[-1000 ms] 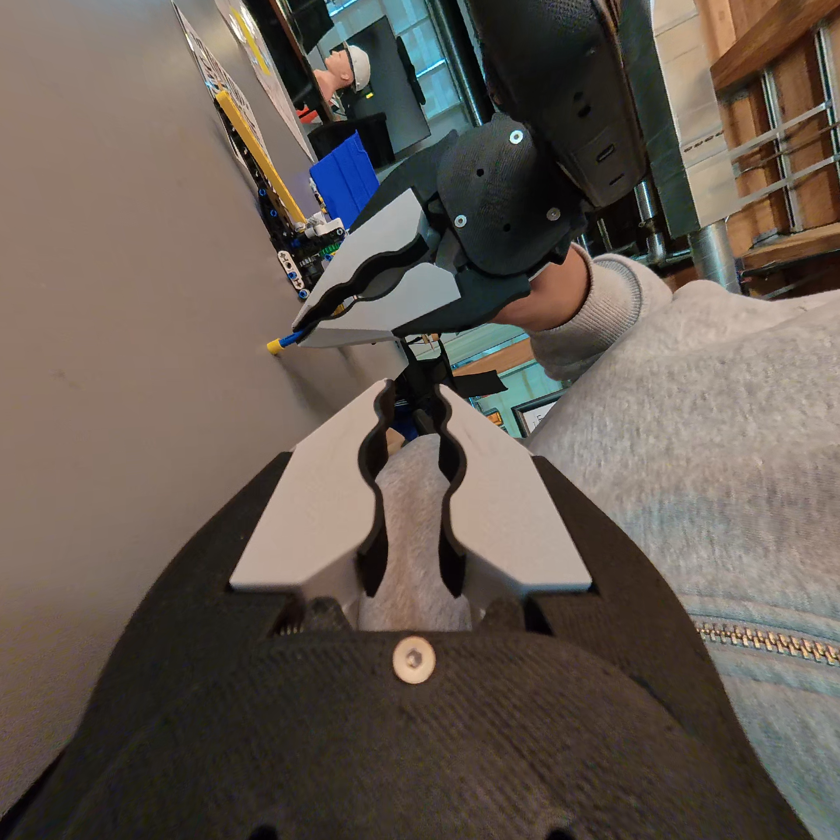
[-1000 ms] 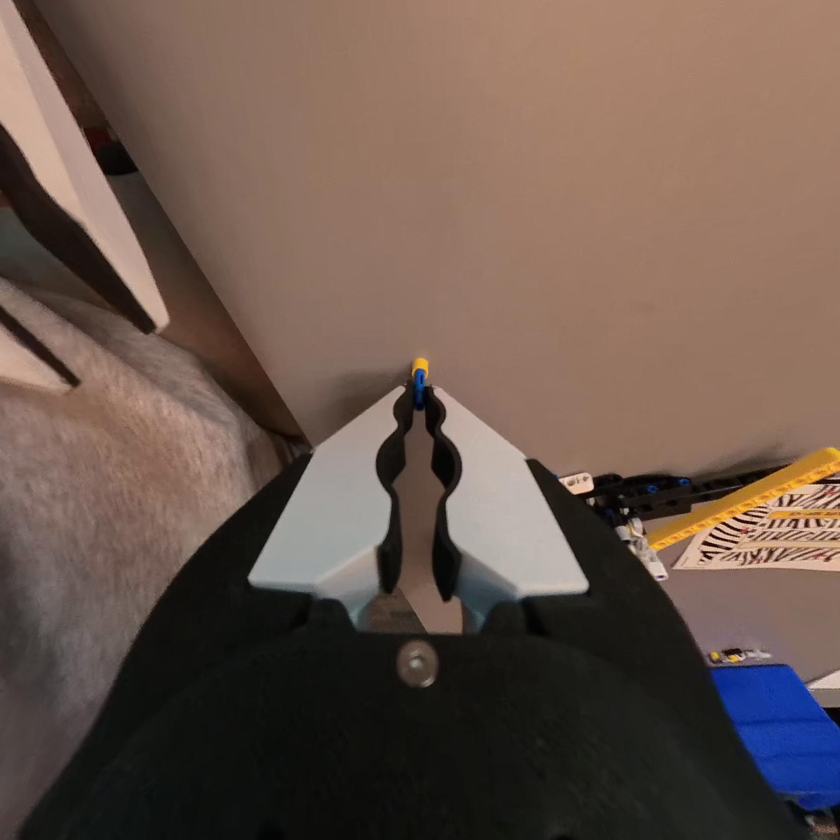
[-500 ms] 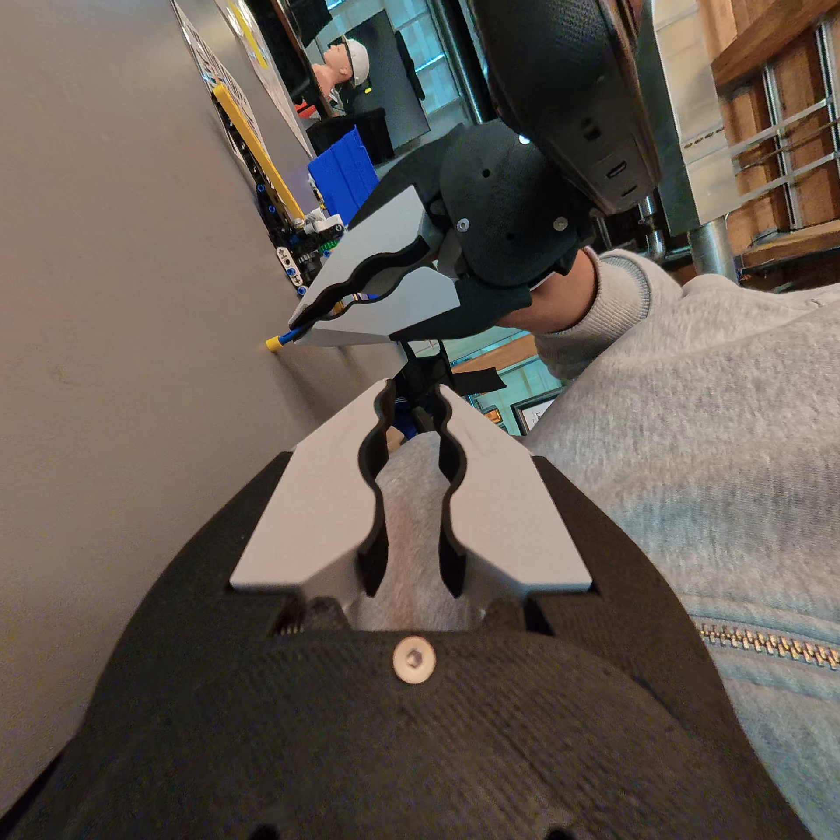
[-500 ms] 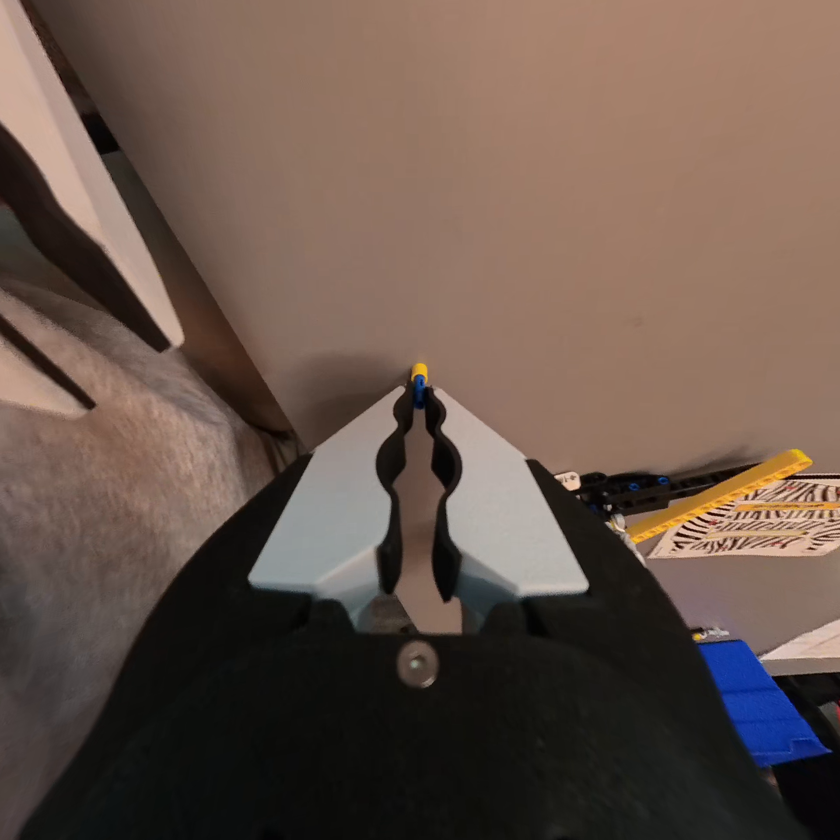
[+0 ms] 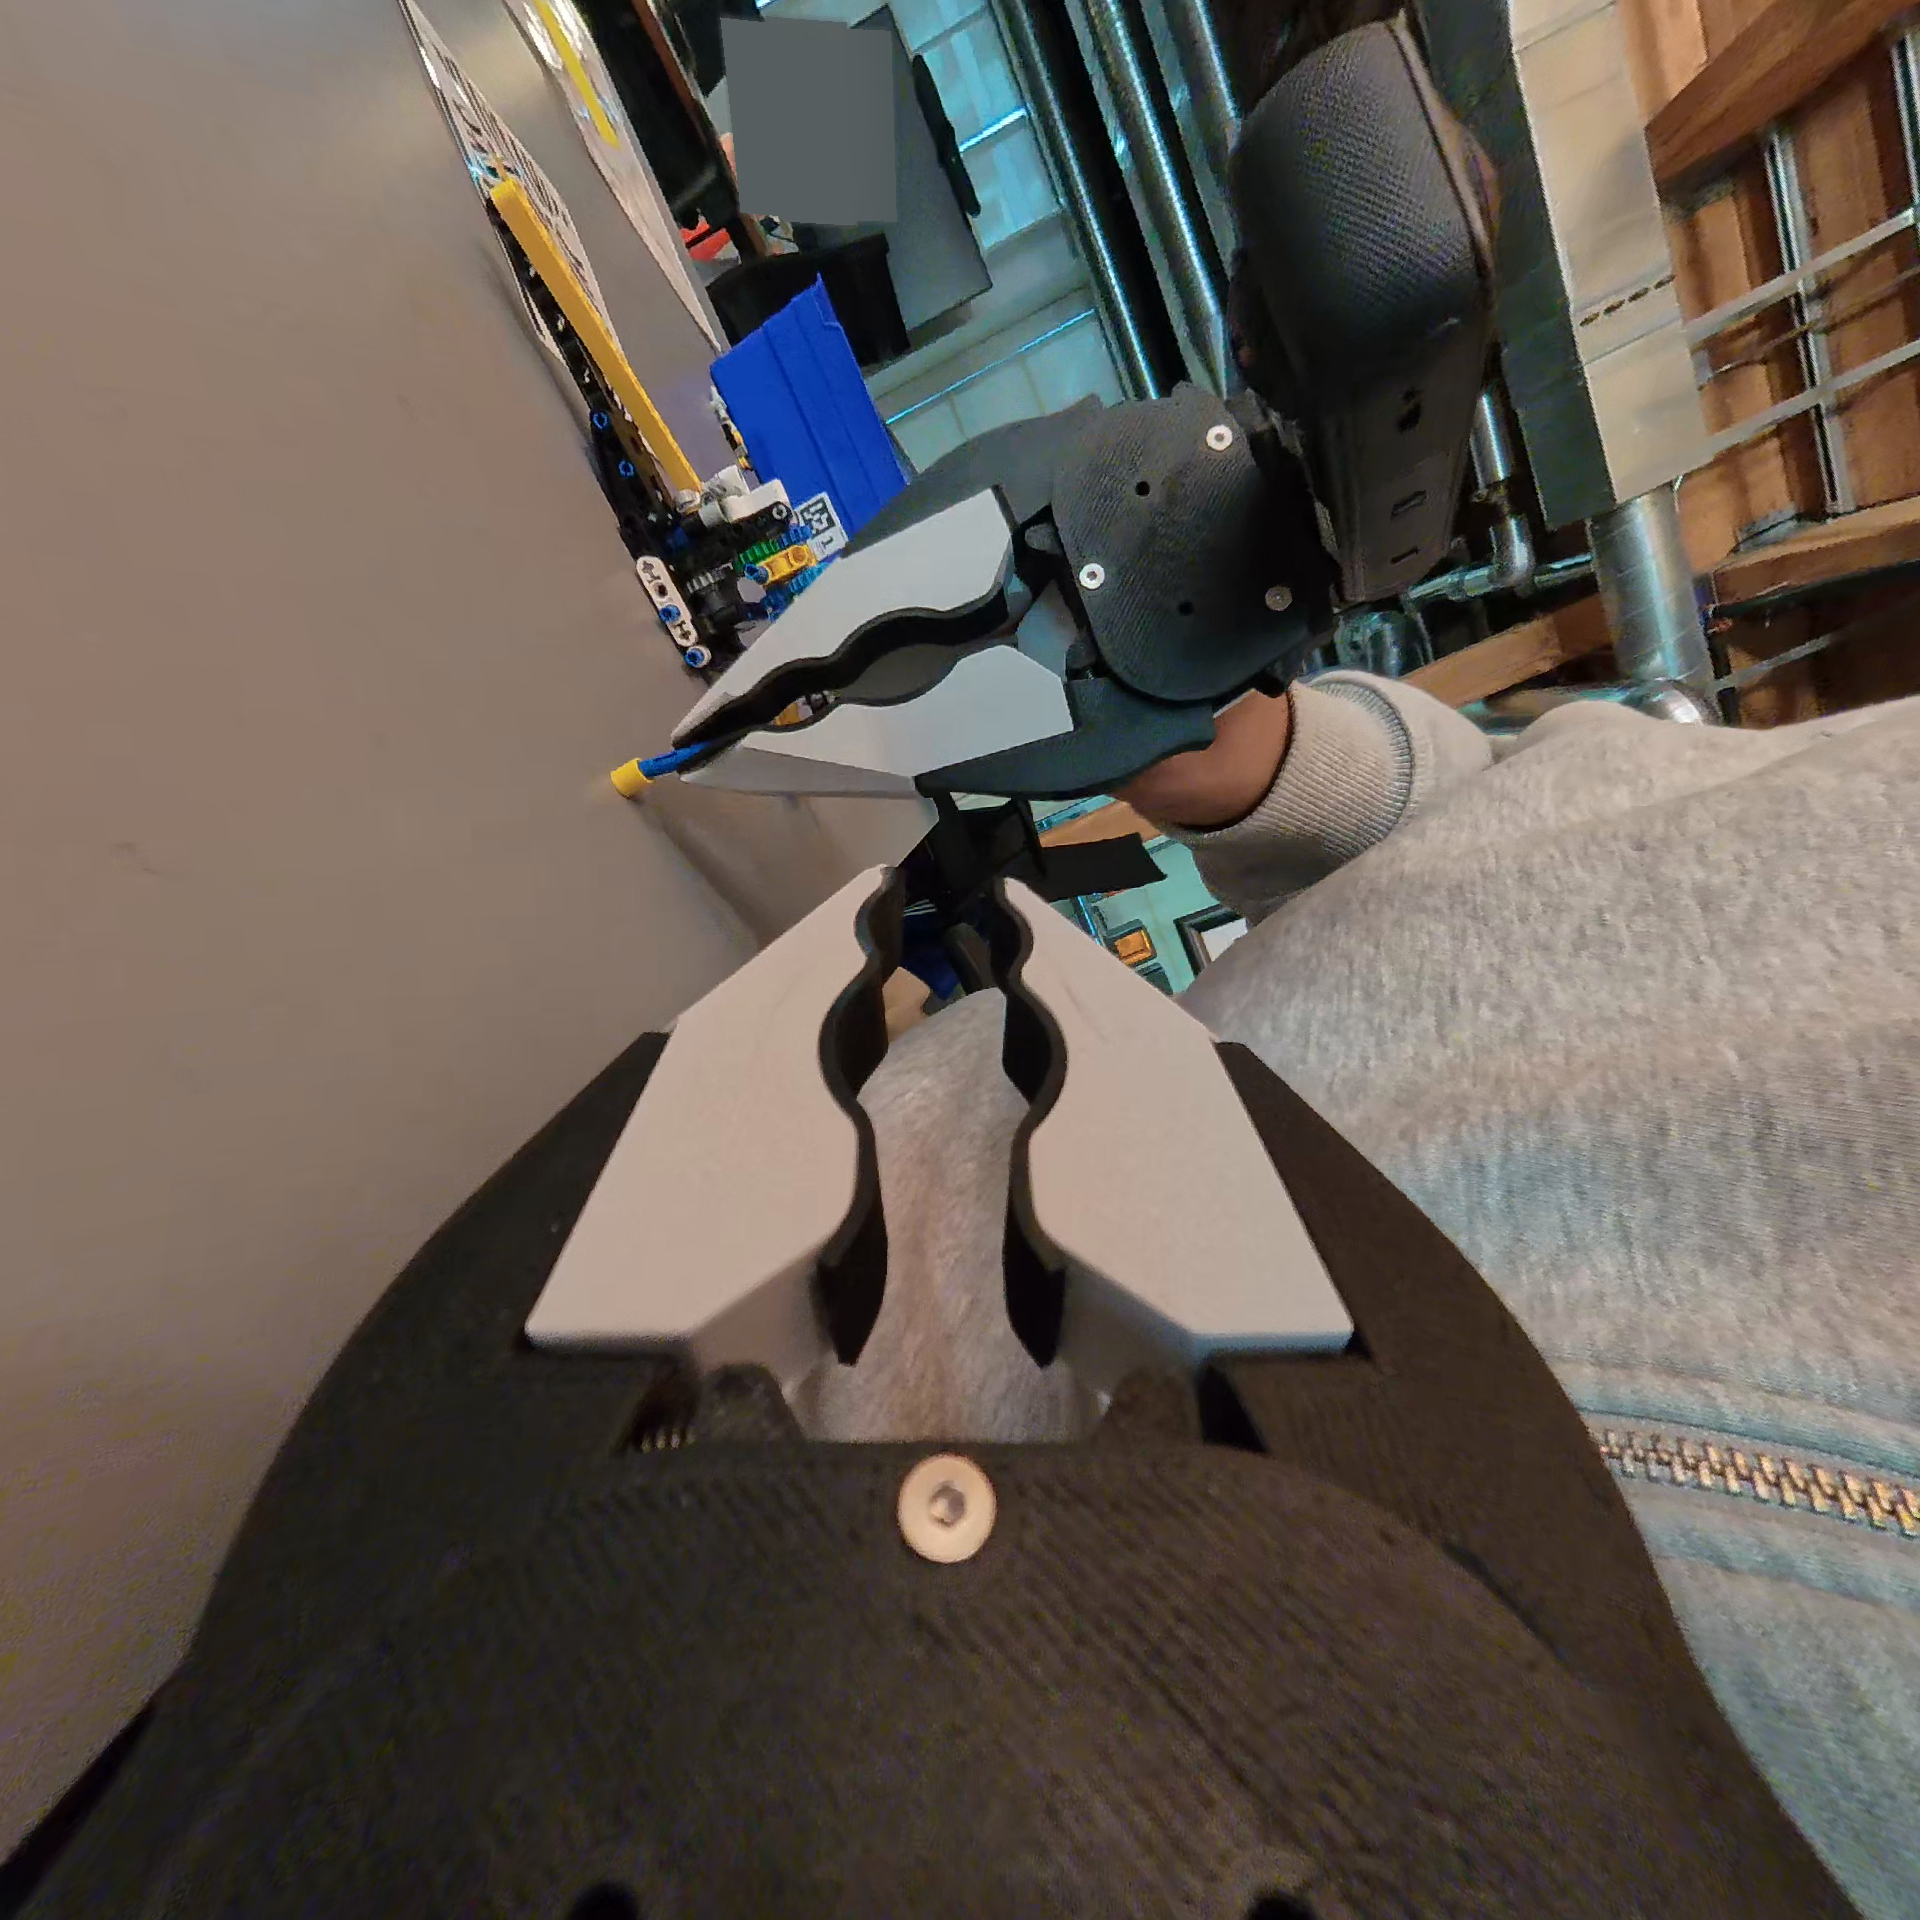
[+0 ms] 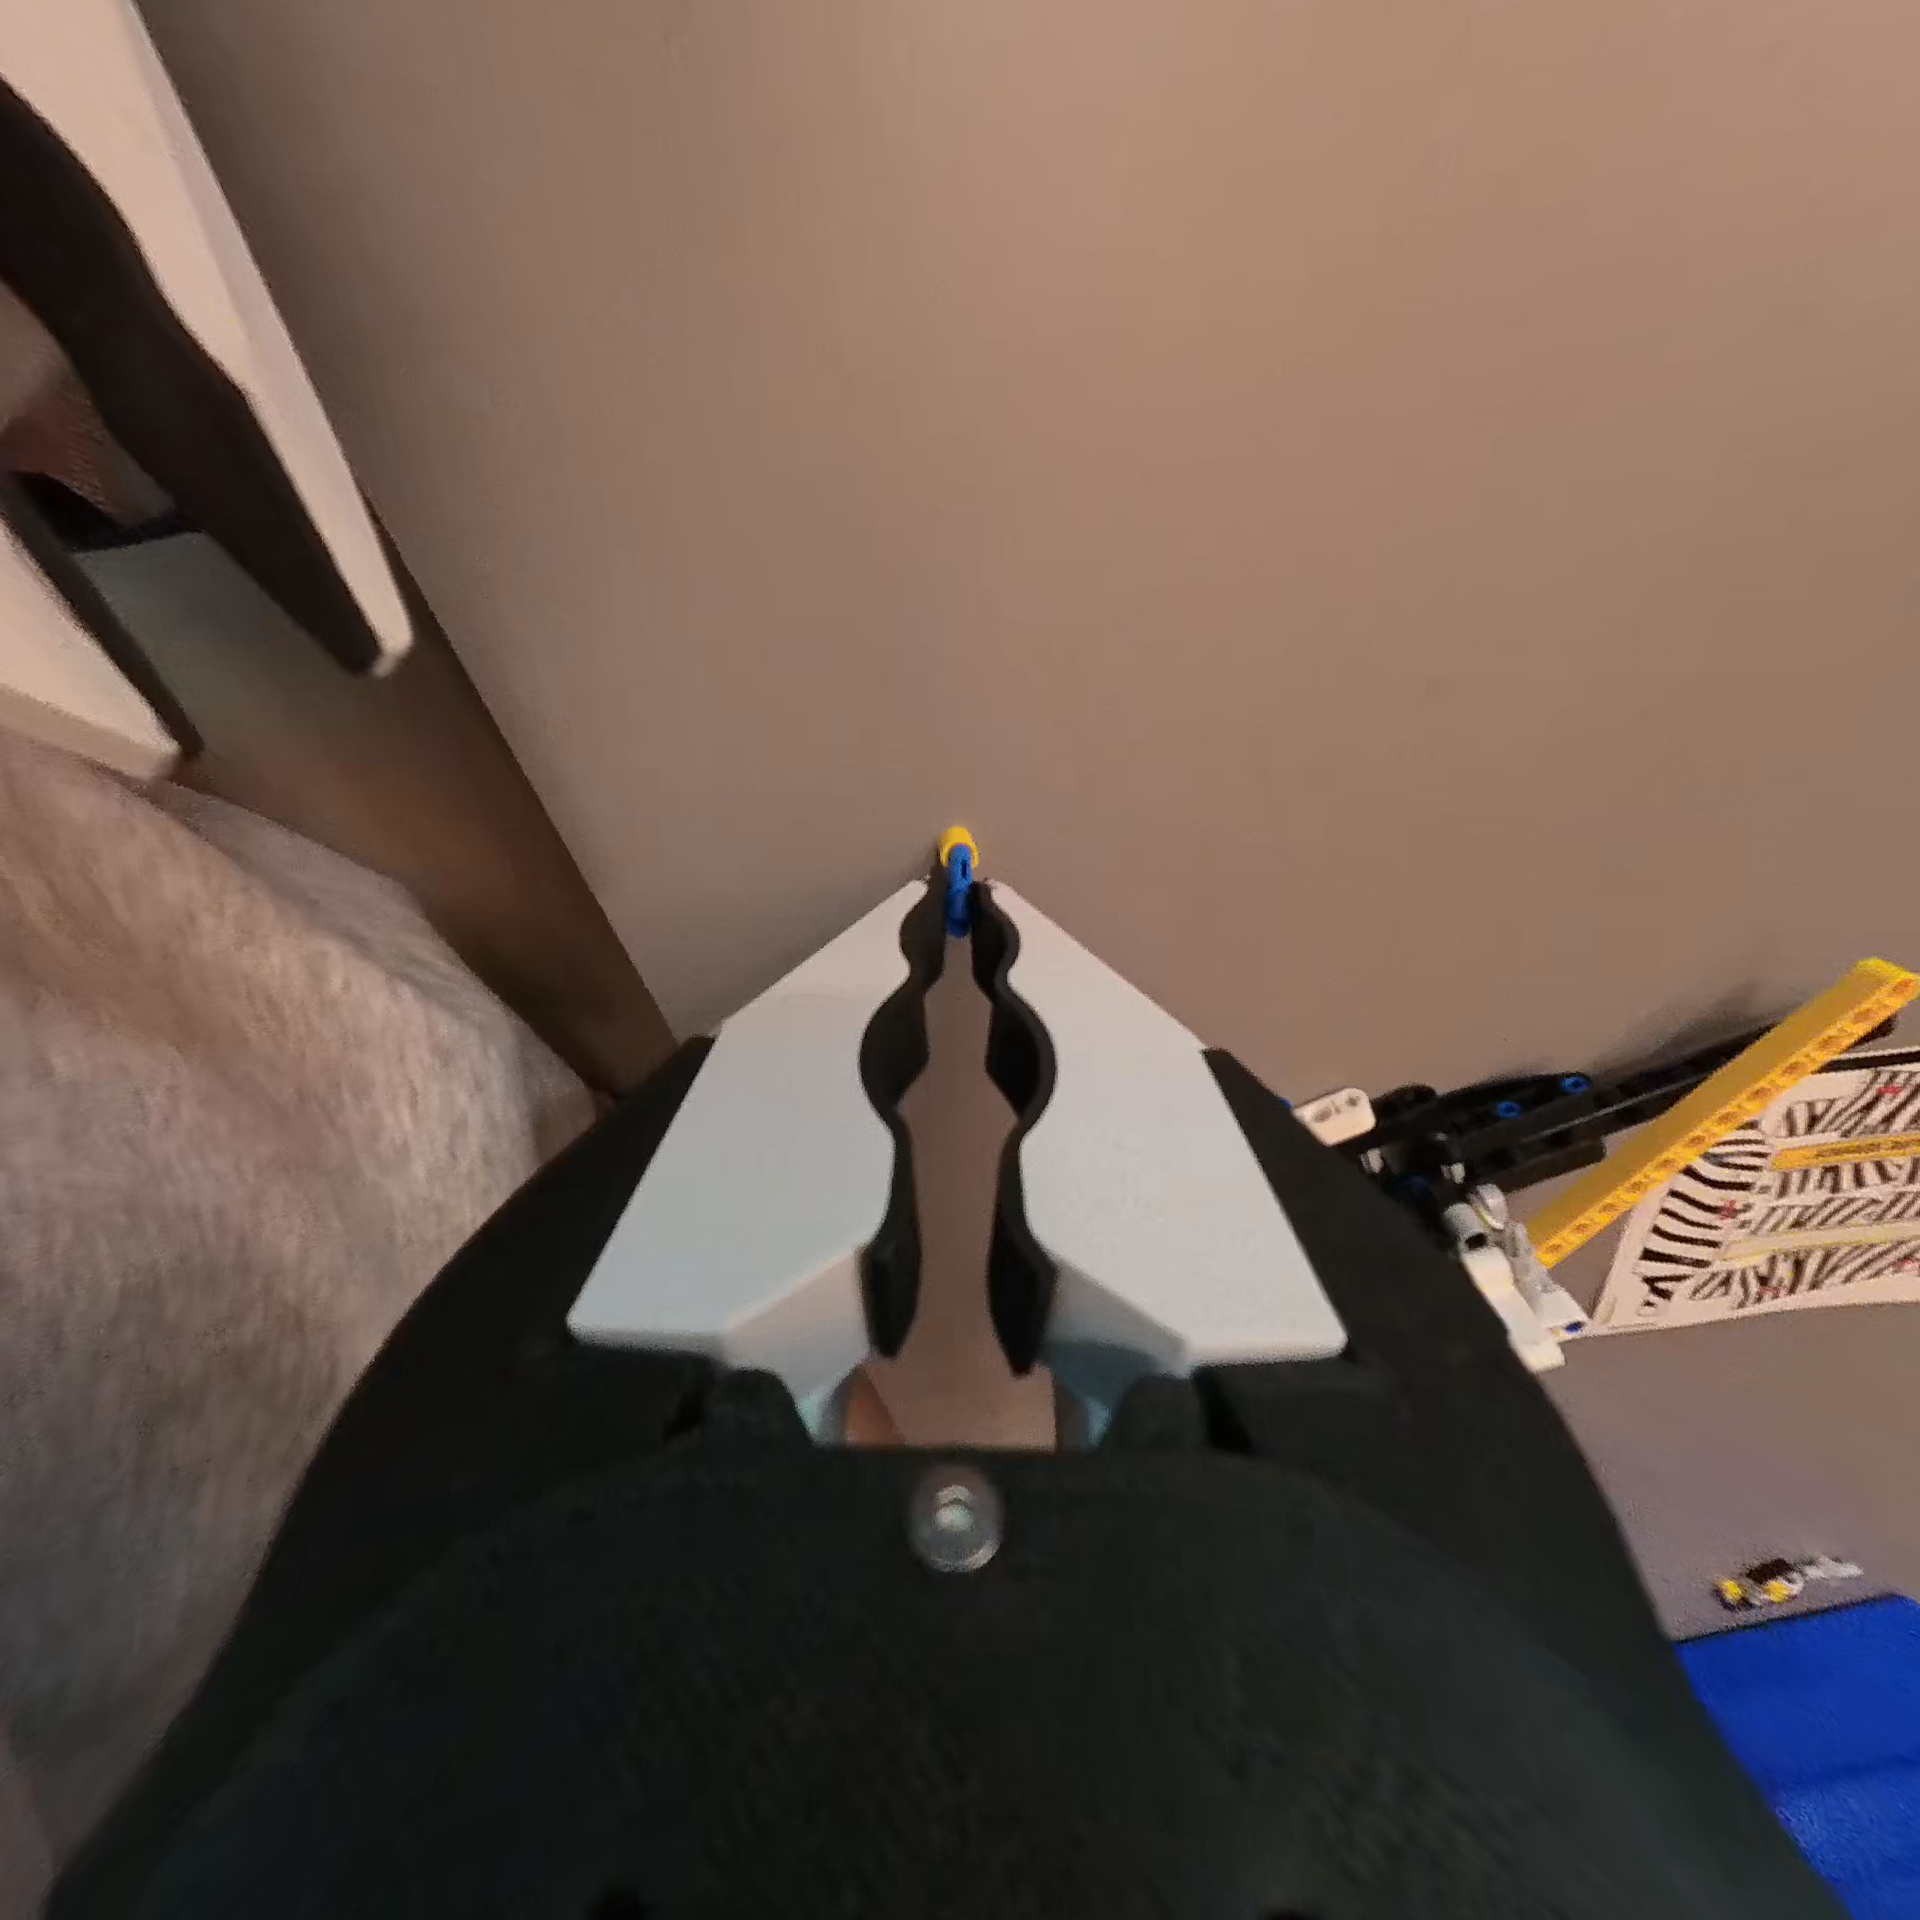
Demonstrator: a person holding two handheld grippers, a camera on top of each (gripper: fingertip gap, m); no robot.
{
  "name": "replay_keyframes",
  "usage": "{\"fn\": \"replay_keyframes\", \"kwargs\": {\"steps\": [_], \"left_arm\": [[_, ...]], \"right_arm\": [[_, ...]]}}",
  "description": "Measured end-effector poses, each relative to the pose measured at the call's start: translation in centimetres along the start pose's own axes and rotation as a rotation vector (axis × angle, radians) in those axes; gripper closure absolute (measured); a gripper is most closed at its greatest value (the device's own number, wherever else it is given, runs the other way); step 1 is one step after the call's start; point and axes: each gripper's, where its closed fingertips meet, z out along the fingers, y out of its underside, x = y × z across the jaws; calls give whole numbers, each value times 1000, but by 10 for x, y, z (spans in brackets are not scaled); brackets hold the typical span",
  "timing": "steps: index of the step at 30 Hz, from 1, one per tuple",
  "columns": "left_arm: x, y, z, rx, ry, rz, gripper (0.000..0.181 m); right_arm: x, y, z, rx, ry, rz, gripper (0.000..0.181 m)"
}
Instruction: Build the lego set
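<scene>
The right hand-held gripper (image 6: 956, 891) has its two tips pinched tight on a small blue pin (image 6: 956, 902) with a yellow cap (image 6: 954, 837) on the end. The yellow end touches the grey table (image 6: 1143, 416). In the left wrist view the same right hand-held gripper (image 5: 698, 740) lies nearly flat over the table, and the blue pin (image 5: 665, 764) sticks out of its tips with the yellow cap (image 5: 627, 777) against the table. A hand (image 5: 1210, 764) in a grey sleeve (image 5: 1340, 779) holds it from behind.

The left hand-held gripper (image 5: 945, 909) holds nothing. Its jaws are a little way apart, with a narrow gap between the tips. It is near the table edge and points toward the person's grey top (image 5: 1558, 1091), which has a zip (image 5: 1756, 1481).

Farther along the table is the half-built lego model (image 6: 1496, 1127), black with blue dots, some white parts, and a long yellow beam (image 6: 1725, 1081) that leans across it. It is well apart from the pin. A striped paper sheet (image 6: 1766, 1216) lies just beside the model. A blue bin (image 6: 1829, 1756) is close by, and a few tiny loose pieces (image 6: 1766, 1579) lie on the table near it.
</scene>
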Motion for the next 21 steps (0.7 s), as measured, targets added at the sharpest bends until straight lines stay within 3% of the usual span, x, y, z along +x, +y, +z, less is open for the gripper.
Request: {"fn": "replay_keyframes", "kwargs": {"steps": [21], "left_arm": [[1, -2, -3, 10, 19, -12, 167]], "right_arm": [[2, -1, 0, -307, -89, -142, 177]]}}
